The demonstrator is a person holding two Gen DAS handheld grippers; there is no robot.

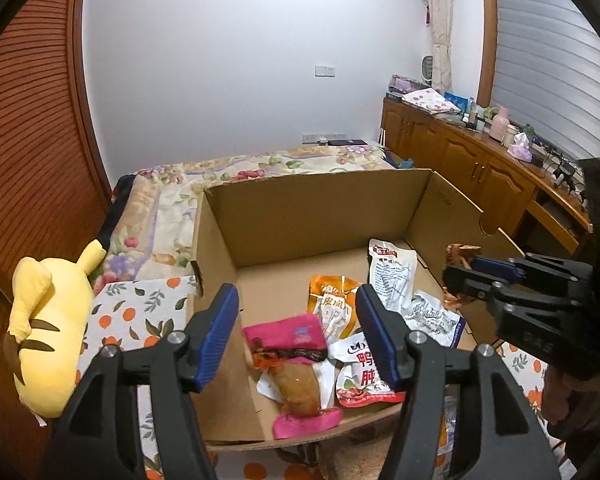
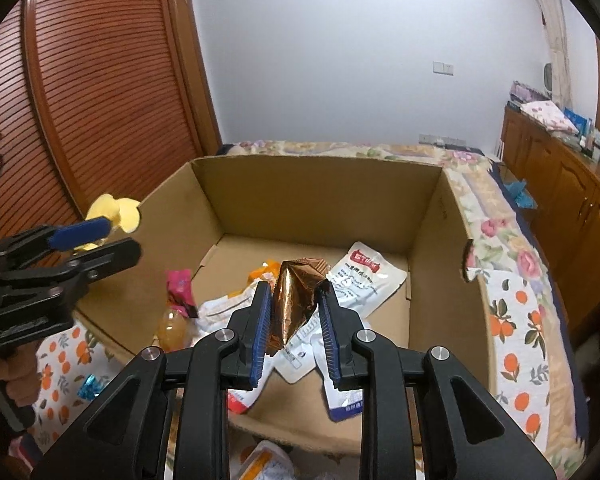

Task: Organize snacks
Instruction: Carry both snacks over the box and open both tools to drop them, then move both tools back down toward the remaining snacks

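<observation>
Right gripper point(image 2: 293, 322) is up over the box point(image 2: 308, 188), pinching a crinkled brown foil pack point(image 2: 294, 300) between its blue pads, and that pack hangs above the pile, not yet let go. Left gripper point(image 1: 296, 332) hovers at the near-left side of the box, jaws wide, nothing in them. Down on the box floor, several snacks are already in: a pink pack point(image 1: 292, 364), an orange pack point(image 1: 332, 304), a red-and-white pack point(image 1: 360, 376), white pouches point(image 1: 392, 276). So a good share looks done. Left to do, I'd say: drop the foil pack, then collect stragglers, a small blue wrapper point(image 2: 89, 386) on the orange-print cloth point(image 2: 516, 328) and another pack point(image 2: 260, 462) at the near edge.
</observation>
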